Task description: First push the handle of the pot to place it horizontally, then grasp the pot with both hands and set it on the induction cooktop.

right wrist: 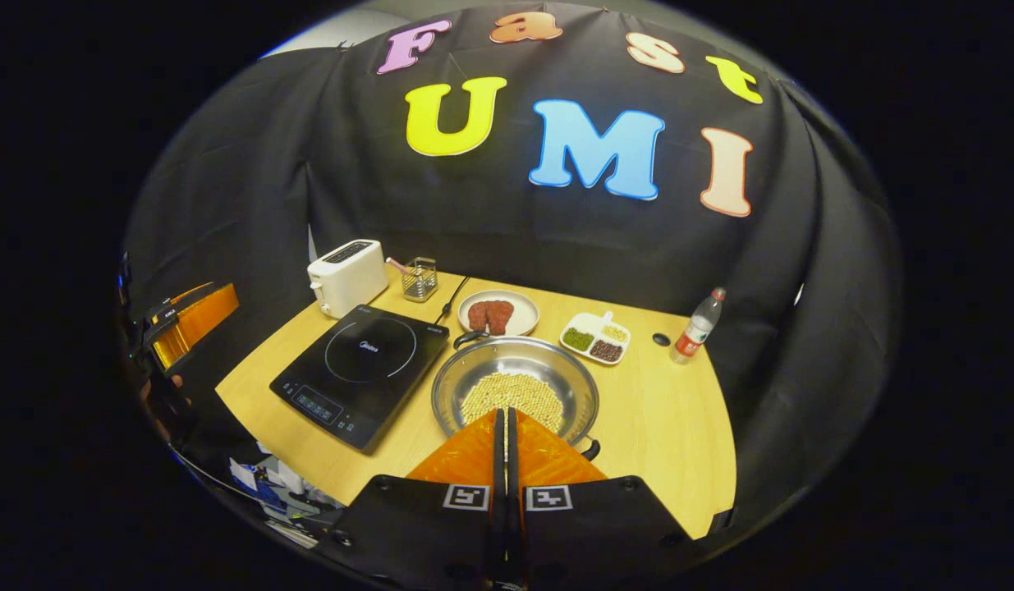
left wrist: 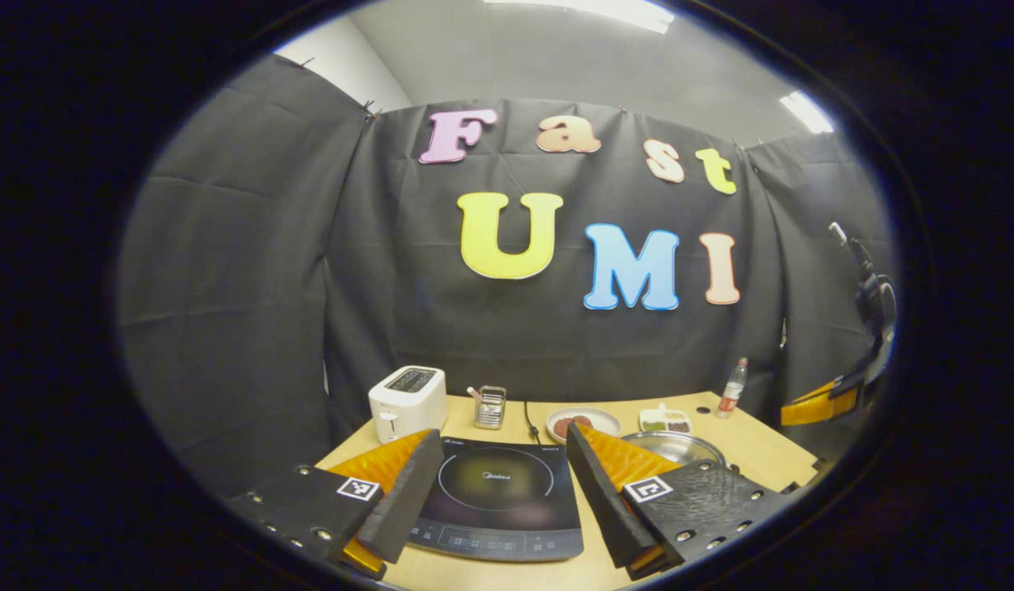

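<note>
My right claw (right wrist: 507, 427), pressed together, hovers over the pot (right wrist: 515, 394) to push its handle (right wrist: 589, 449) level; left claw (left wrist: 502, 484) spread.

Left tongs (left wrist: 501, 492): two fingers, each a translucent orange ribbed wedge faced on its inner side with a thick black foam pad.
Left tongs, mounts: black plates at each finger's base, textured surface on the right plate, silver screw heads along the outer edges.
Left tongs, markings: one square black-and-white fiducial tag on each plate.
Right tongs (right wrist: 503, 447): same orange wedges, narrow black inner pads running as two dark strips.
Right tongs, mounts: broad black plates with dark recessed screw holes at the corners.
Right tongs, markings: one black-and-white square tag per plate, set side by side at the finger roots.
</note>
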Motion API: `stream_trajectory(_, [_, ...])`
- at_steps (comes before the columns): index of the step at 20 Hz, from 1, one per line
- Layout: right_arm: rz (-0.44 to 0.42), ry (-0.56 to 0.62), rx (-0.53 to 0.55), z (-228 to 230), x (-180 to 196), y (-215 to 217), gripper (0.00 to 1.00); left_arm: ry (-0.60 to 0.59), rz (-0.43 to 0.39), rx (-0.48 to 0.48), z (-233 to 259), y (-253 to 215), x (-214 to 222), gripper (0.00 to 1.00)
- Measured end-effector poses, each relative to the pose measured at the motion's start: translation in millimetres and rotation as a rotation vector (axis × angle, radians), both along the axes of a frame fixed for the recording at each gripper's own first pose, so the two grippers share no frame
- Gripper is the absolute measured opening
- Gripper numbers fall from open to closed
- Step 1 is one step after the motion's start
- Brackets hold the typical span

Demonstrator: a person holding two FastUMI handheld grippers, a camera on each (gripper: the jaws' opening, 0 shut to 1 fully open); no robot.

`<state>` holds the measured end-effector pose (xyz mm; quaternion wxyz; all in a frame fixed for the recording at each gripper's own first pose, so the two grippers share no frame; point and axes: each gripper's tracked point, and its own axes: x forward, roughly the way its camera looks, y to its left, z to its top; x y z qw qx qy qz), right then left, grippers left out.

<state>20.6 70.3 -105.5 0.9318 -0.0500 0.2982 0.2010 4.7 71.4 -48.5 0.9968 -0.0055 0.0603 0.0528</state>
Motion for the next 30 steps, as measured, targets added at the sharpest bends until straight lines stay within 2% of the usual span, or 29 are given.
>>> stream_trajectory(1, [0.012, 0.034, -0.002, -8, 4, -3, 0.02, 0.006, -0.005, -0.002, 0, -9, 2, 0.88])
stream_trajectory(6, [0.085, 0.157, -0.022, -50, 6, -28, 0.02, 0.043, -0.03, 0.02, -1, -53, 13, 0.88])
stream_trajectory(7, [0.095, 0.173, -0.039, -57, 8, -36, 0.02, 0.049, -0.024, 0.028, -2, -58, 14, 0.92])
stream_trajectory(9, [0.118, 0.215, -0.054, -74, 9, -44, 0.02, 0.058, -0.025, 0.038, -2, -76, 15, 0.89])
stream_trajectory(10, [0.129, 0.236, -0.055, -84, 8, -46, 0.02, 0.07, -0.022, 0.043, -5, -83, 14, 0.92])
stream_trajectory(14, [0.195, 0.307, -0.059, -114, 11, -46, 0.01, 0.112, 0.037, 0.049, -9, -96, 7, 0.92])
stream_trajectory(15, [0.213, 0.321, -0.06, -121, 14, -45, 0.01, 0.117, 0.051, 0.05, -10, -100, 5, 0.89])
stream_trajectory(21, [0.327, 0.397, -0.082, -173, 31, -58, 0.02, 0.192, 0.162, 0.063, -17, -123, -4, 0.92])
stream_trajectory(22, [0.341, 0.408, -0.082, -182, 33, -60, 0.02, 0.204, 0.17, 0.057, -18, -132, -8, 0.88])
stream_trajectory(24, [0.37, 0.412, -0.078, -191, 38, -63, 0.02, 0.224, 0.187, 0.064, -22, -147, -16, 0.95])
stream_trajectory(26, [0.392, 0.41, -0.081, -199, 44, -62, 0.02, 0.244, 0.206, 0.072, -25, -158, -19, 0.88])
stream_trajectory(30, [0.409, 0.436, -0.075, -211, 45, -54, 0.0, 0.244, 0.206, 0.059, -23, -175, -11, 0.92])
